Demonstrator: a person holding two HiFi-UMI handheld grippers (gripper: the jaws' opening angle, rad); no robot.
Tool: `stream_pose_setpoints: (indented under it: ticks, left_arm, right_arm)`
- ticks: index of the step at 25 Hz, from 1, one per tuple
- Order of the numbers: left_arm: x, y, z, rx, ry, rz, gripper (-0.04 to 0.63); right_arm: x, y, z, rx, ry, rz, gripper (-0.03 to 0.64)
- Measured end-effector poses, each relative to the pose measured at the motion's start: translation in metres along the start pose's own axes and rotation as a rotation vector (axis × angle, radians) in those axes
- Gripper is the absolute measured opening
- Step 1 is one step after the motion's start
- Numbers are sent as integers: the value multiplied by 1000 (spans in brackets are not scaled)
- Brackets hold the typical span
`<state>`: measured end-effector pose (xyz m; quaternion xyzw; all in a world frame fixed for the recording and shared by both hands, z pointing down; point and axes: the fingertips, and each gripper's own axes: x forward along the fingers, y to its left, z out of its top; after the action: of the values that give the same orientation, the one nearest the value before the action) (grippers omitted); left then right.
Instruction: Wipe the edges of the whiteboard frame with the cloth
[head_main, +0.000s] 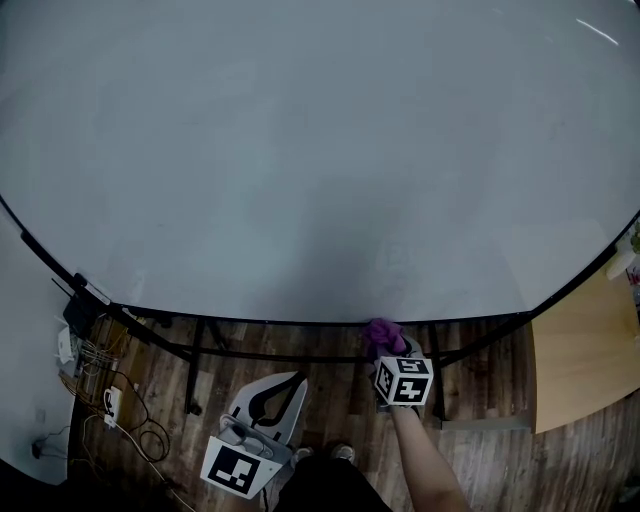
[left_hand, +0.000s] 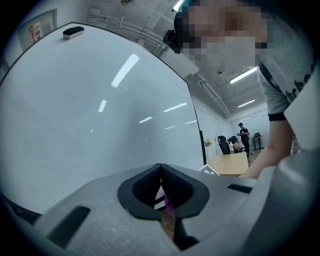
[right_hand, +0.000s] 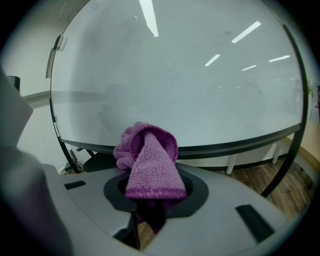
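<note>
The whiteboard (head_main: 320, 150) fills most of the head view, and its black bottom frame edge (head_main: 300, 322) curves across below it. A purple cloth (head_main: 382, 335) is bunched against that bottom edge, right of centre. My right gripper (head_main: 390, 352) is shut on the cloth, with its marker cube just behind. In the right gripper view the cloth (right_hand: 149, 160) folds up out of the right gripper (right_hand: 150, 192), in front of the frame edge (right_hand: 240, 145). My left gripper (head_main: 283, 385) hangs low over the floor, away from the board. It is shut with nothing in it (left_hand: 161, 172).
A power strip with tangled cables (head_main: 110, 405) lies on the wooden floor at the left. The board's stand legs (head_main: 195, 370) are under the frame. A wooden desk (head_main: 585, 350) stands at the right. An eraser (left_hand: 73, 32) sits on the board's top edge. A person (left_hand: 244, 136) stands far off.
</note>
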<state>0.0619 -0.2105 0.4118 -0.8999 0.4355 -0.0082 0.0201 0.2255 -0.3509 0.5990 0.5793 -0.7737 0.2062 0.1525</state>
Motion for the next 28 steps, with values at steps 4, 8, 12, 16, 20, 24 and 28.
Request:
stream_pose_setpoints:
  ticks: [4, 8, 12, 16, 20, 24, 28]
  left_arm:
    - [3, 7, 1, -12, -10, -36, 17]
    - [5, 12, 3, -19, -16, -85, 17]
    - [1, 15, -1, -24, -19, -122, 17]
    - [-1, 18, -7, -37, 2, -132, 17]
    - [5, 17, -8, -44, -4, -126, 17]
    - [16, 5, -4, -42, -16, -123, 17]
    - [27, -14, -6, -36, -1, -110, 17]
  right_arm:
    - [-1, 0, -1, 7, 7, -32, 91]
    - [-1, -1, 1, 9, 8, -72, 91]
    - [-2, -1, 1, 30, -1, -109, 91]
    - [-4, -3, 2, 53, -9, -128, 91]
    - [-3, -3, 1, 47, -6, -112, 91]
    - [-3, -7, 2, 30, -5, -86, 91]
    - [-4, -18, 1, 15, -7, -51, 91]
